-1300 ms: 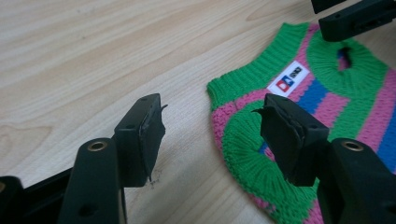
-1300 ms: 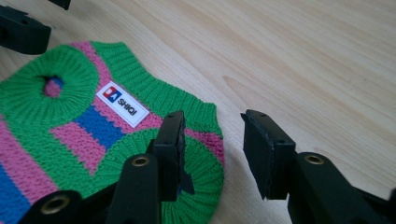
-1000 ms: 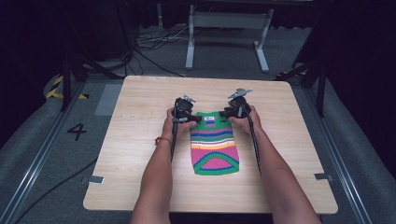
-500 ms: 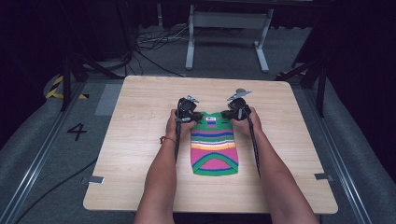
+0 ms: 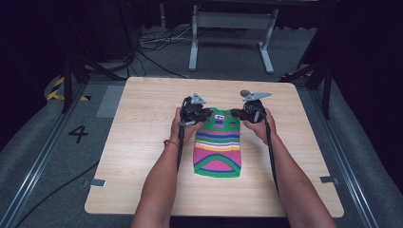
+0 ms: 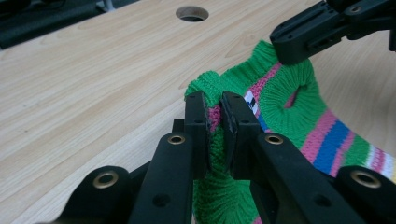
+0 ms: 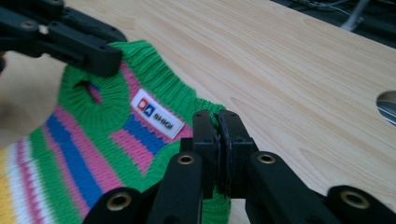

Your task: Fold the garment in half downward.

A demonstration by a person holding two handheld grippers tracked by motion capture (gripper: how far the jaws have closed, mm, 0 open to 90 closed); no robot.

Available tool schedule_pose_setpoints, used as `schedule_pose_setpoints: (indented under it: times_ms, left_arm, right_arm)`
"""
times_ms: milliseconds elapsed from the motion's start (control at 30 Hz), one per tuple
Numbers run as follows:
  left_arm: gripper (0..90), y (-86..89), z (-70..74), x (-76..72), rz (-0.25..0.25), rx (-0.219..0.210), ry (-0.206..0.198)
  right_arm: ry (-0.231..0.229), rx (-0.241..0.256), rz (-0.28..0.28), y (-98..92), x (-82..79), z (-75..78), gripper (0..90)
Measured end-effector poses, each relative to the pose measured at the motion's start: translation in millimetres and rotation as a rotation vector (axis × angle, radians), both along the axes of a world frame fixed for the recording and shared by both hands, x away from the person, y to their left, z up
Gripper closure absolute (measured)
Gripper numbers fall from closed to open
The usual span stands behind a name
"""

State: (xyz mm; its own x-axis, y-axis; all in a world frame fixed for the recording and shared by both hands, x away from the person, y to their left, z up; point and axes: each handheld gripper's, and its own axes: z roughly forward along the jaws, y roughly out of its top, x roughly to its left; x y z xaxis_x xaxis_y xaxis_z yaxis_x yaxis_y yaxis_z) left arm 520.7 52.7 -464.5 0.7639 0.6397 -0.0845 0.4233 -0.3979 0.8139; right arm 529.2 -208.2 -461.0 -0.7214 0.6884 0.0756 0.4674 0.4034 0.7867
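1. High view: sweater (image 5: 217, 147) lies flat mid-surface (image 5: 142, 118), long axis running from the person out to the collar end, where the left claw (image 5: 202, 115) and right claw (image 5: 236, 114) sit on the two far corners.
2. Left gripper view: left claw (image 6: 215, 105) clenched on a green shoulder fold.
3. Right gripper view: right claw (image 7: 217, 122) pinching the opposite shoulder, label (image 7: 156, 114) just beside it. So probably both hands share the next move.

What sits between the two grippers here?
In the high view, the striped sweater's collar end with its white label spans between left gripper and right gripper.
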Motion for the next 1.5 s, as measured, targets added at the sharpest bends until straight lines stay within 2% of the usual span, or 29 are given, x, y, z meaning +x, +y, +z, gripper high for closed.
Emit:
schedule_pose_setpoints:
  times_ms: [67, 200, 300, 467, 567, 633, 733, 767, 900, 1000, 1067, 1200, 1333, 1500]
  left_arm:
    - [81.3, 0.9, 1.8, -4.3, -0.006, 0.007, -0.011]
    - [81.2, 5.3, 9.1, -14.4, -0.044, 0.048, -0.043]
    - [81.1, 8.6, 18.5, -26.4, -0.103, 0.086, -0.083]
    - [81.1, 18.3, 26.6, -47.8, -0.174, 0.091, -0.11]
    - [81.2, 21.0, 27.9, -55.0, -0.186, 0.089, -0.123]
    - [81.2, 24.7, 29.6, -64.1, -0.201, 0.085, -0.143]
    - [81.3, 26.3, 29.7, -70.8, -0.211, 0.084, -0.15]
    - [81.3, 28.0, 29.6, -78.9, -0.225, 0.081, -0.158]
    - [81.1, 29.3, 28.4, -92.8, -0.247, 0.106, -0.183]
    - [81.1, 30.1, 27.6, -100.2, -0.268, 0.127, -0.186]
    - [80.9, 31.5, 27.0, -107.9, -0.294, 0.128, -0.175]
    - [81.2, 29.4, 22.5, -125.3, -0.34, 0.183, -0.156]
    - [81.0, 29.7, 19.3, -137.0, -0.356, 0.19, -0.155]
    - [80.5, 27.9, 10.0, -159.4, -0.416, 0.259, -0.136]
  right_arm:
    - [-0.008, 0.006, 0.008, -1.1, -4.0, 2.2, 86.7]
    - [-0.047, 0.043, 0.045, -5.1, -20.7, 15.0, 86.7]
    - [-0.083, 0.062, 0.079, -4.5, -32.8, 24.2, 86.7]
    - [-0.108, 0.077, 0.144, -1.1, -53.6, 34.4, 86.7]
    - [-0.118, 0.079, 0.164, 0.0, -62.6, 37.1, 86.7]
    - [-0.126, 0.061, 0.195, 2.2, -76.3, 39.2, 86.7]
    - [-0.13, 0.049, 0.214, 2.8, -83.5, 40.3, 86.7]
    - [-0.128, 0.045, 0.235, 1.6, -91.7, 42.5, 86.7]
    - [-0.118, 0.047, 0.264, -2.4, -104.0, 43.9, 86.6]
    - [-0.11, 0.053, 0.283, -3.9, -111.8, 43.0, 86.5]
    - [-0.11, 0.038, 0.307, -4.0, -120.3, 41.5, 86.5]
    - [-0.097, 0.021, 0.359, -3.7, -138.5, 37.9, 86.5]
    - [-0.086, 0.0, 0.391, -4.0, -151.9, 32.6, 86.4]
    - [-0.062, -0.019, 0.428, -6.6, -170.3, 26.3, 86.3]
